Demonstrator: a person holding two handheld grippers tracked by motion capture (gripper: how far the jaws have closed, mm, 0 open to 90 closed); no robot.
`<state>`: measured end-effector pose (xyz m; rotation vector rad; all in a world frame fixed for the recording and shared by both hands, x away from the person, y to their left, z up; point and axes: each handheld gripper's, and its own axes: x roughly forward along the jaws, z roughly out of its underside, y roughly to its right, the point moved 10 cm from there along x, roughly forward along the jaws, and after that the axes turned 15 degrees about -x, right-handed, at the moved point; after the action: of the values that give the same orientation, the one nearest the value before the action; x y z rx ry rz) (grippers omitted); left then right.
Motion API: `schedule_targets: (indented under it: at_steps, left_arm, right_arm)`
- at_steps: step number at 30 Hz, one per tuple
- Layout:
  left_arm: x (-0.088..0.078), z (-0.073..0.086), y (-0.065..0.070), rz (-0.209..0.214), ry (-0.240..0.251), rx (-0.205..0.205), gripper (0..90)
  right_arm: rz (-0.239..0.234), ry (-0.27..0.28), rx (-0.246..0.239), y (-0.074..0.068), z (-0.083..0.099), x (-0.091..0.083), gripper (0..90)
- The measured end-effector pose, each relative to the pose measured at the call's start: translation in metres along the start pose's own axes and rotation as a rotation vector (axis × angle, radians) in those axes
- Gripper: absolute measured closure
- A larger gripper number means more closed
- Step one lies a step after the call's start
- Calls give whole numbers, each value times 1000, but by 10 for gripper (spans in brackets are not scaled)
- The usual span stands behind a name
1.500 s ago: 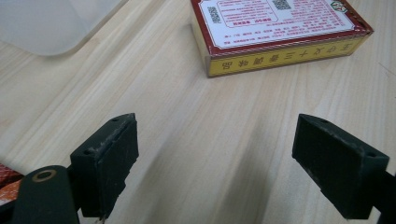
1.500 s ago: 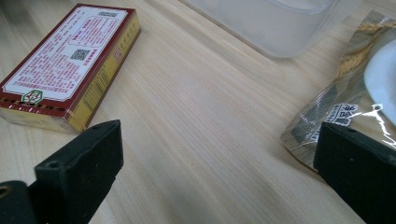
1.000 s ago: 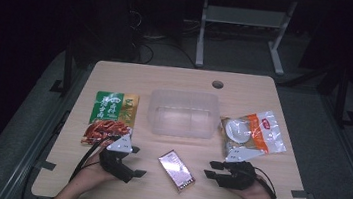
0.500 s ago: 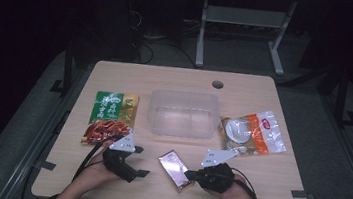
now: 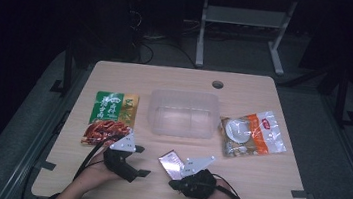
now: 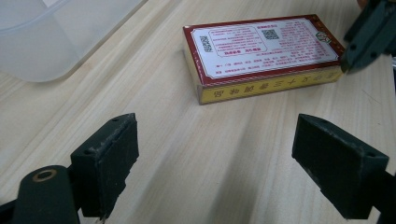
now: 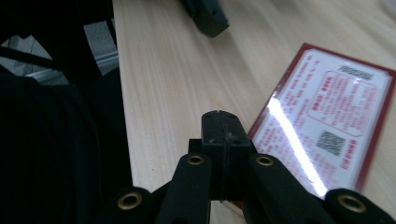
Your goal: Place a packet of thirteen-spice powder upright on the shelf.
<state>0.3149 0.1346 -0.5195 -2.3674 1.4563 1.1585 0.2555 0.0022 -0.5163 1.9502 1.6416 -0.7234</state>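
Note:
A flat red and silver box (image 5: pixel 171 163) lies on the table's near middle, printed face up (image 6: pixel 261 51). My left gripper (image 5: pixel 141 161) stands to its left, open, with bare table between its jaws (image 6: pixel 224 158). My right gripper (image 5: pixel 174 182) sits at the box's near end, jaws pressed together with nothing between them (image 7: pixel 219 126). Its tip rests beside the box's edge (image 7: pixel 327 126); I cannot tell whether it touches. The right gripper's jaws (image 6: pixel 369 37) show at the box's far end in the left gripper view.
A clear plastic tub (image 5: pixel 183 113) stands mid-table behind the box. A green and red snack bag (image 5: pixel 109 117) lies at the left, a clear bag with orange print (image 5: pixel 253 133) at the right. A cable hole (image 5: pixel 217 84) marks the far edge.
My right gripper has moved left from beside the orange bag to the box's near end, and its jaws have shut. The left gripper has stayed in place.

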Motion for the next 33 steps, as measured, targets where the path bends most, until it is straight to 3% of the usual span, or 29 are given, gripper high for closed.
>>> schedule_targets:
  at_steps: [1, 4, 13, 16, 26, 33]
  left_arm:
    - [0, 0, 0, 0, 0, -1, 142]
    - [0, 0, 0, -2, -2, 1, 142]
    - [-2, 0, 1, 1, 3, -7, 142]
    - [-2, 0, 1, 2, 4, -6, 141]
    - [-1, 0, 3, 8, 5, -2, 141]
    - [3, 0, 10, 24, -4, 4, 141]
  right_arm:
    - [0, -15, -24, 1, 2, 2, 898]
    - [-12, -32, -17, -1, 6, 5, 899]
    - [43, -74, 7, 15, 23, -11, 898]
    - [60, -74, 48, 22, 28, -17, 898]
    - [123, -74, 88, 46, 43, -32, 898]
    - [122, -52, 106, 49, 43, -36, 862]
